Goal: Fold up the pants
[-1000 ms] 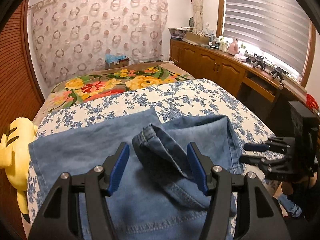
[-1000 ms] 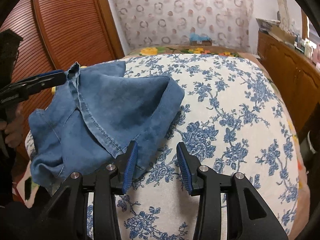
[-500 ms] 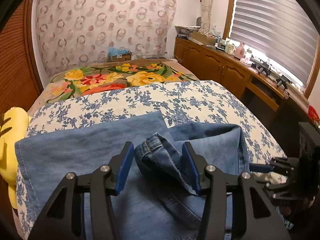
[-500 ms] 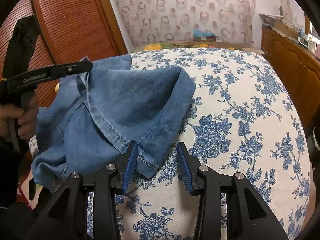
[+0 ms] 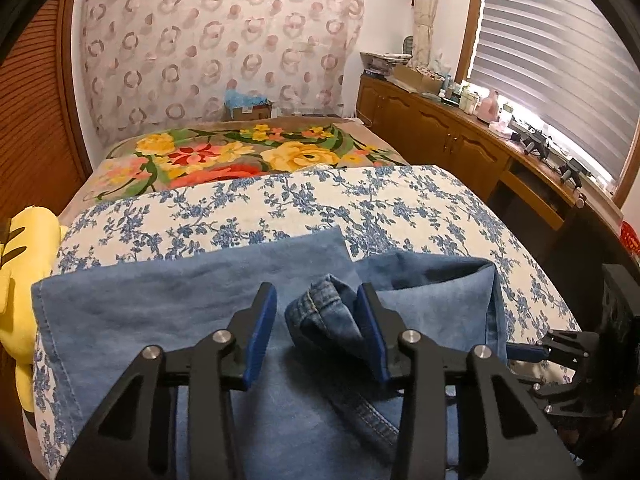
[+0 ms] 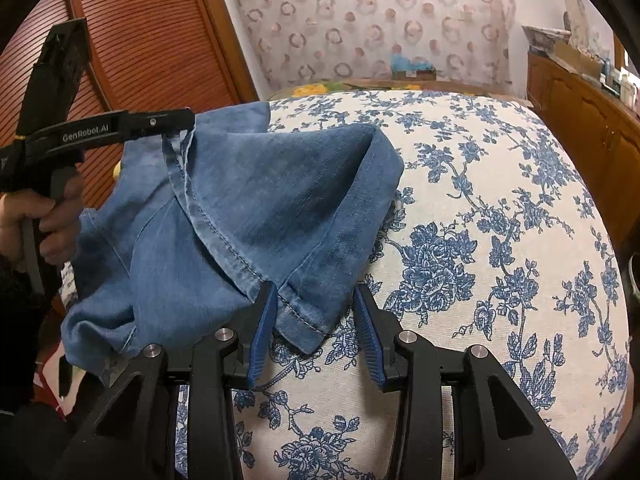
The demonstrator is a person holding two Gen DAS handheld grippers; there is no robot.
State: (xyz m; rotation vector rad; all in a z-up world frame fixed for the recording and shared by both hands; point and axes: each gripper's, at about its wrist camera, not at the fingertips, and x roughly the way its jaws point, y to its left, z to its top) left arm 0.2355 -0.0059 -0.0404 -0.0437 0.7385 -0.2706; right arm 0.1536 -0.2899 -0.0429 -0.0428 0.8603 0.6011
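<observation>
Pants [image 6: 224, 216] of blue denim lie partly folded on the blue-flowered bedspread [image 6: 500, 240], near its edge. The left gripper [image 5: 316, 324] stands parted around a bunched hem, apparently not pinching it. The right gripper [image 6: 316, 320] is likewise spread, a hem corner lying between its fingers. A yellow plush toy [image 5: 20, 264] sits beside the bed.
</observation>
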